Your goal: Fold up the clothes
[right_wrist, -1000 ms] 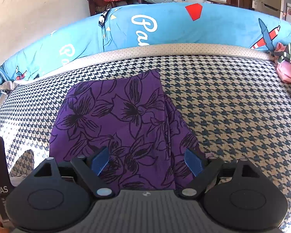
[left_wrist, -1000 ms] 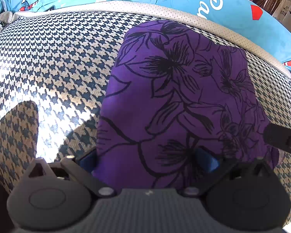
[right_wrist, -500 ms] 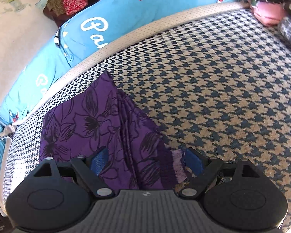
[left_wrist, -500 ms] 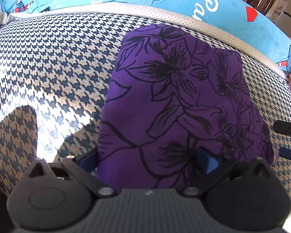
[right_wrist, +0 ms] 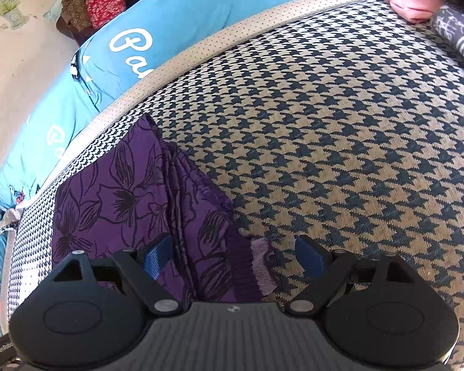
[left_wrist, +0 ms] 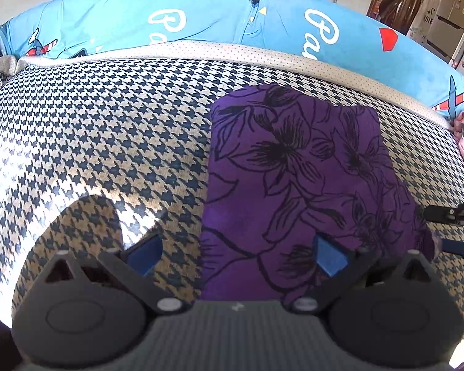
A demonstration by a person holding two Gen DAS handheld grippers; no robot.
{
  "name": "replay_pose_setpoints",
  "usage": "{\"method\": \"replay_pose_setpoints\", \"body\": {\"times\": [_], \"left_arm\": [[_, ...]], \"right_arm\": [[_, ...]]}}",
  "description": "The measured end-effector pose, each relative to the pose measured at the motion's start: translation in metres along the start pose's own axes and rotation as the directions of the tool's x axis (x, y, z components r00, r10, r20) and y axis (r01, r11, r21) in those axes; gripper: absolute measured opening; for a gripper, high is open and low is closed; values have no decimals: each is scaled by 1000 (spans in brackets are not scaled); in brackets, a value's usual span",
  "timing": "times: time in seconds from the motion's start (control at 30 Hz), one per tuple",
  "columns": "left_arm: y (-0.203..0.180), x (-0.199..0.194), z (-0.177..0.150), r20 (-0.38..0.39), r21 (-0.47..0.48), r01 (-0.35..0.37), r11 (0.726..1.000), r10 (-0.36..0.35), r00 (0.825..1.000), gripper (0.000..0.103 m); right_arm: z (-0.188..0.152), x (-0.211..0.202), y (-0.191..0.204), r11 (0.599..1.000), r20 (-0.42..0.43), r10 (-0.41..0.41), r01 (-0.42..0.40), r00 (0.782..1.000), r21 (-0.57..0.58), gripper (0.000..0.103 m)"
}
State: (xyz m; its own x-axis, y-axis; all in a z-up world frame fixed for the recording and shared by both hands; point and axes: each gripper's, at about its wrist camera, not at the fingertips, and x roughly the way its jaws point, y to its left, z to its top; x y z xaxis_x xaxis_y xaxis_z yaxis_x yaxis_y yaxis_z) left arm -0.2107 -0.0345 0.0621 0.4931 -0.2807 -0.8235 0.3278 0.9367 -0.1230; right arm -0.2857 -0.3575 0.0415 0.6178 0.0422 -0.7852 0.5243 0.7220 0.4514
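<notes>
Garment: folded purple cloth with black flower print, centre-right in left view, lying on the houndstooth-patterned cushion.
Left gripper: spread, pinching nothing.
Right gripper: spread over the cloth's right edge, gripping nothing.

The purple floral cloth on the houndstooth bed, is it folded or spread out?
Folded. The purple floral cloth lies as a compact rectangle, and the right wrist view shows stacked layers along its edge.

Cloth near edge hidden under left gripper body. Right gripper cut off at left view's right edge. Pink bundle cropped at top.
</notes>
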Motion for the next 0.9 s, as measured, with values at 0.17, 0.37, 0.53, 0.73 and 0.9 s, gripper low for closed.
{"method": "replay_pose_setpoints", "body": {"times": [0.17, 0.37, 0.53, 0.73, 0.9], "left_arm": [[17, 5, 10, -15, -25, 71, 997, -72, 997, 103], [34, 24, 31, -68, -39, 158, 987, -160, 985, 103], [41, 51, 44, -115, -88, 210, 974, -219, 969, 103], [42, 81, 54, -173, -155, 260, 953, -285, 943, 103], [34, 103, 66, -201, -127, 272, 954, -293, 935, 103]], "right_arm": [[-6, 4, -11, 999, -49, 40, -40, 998, -9, 88], [-10, 3, -15, 996, -46, 84, -86, 995, -35, 96], [-10, 14, -8, 979, -120, 162, -174, 979, -104, 100], [-9, 23, -5, 958, -118, 244, -258, 962, -122, 103], [-12, 25, -2, 939, -118, 265, -284, 957, -192, 103]]}}
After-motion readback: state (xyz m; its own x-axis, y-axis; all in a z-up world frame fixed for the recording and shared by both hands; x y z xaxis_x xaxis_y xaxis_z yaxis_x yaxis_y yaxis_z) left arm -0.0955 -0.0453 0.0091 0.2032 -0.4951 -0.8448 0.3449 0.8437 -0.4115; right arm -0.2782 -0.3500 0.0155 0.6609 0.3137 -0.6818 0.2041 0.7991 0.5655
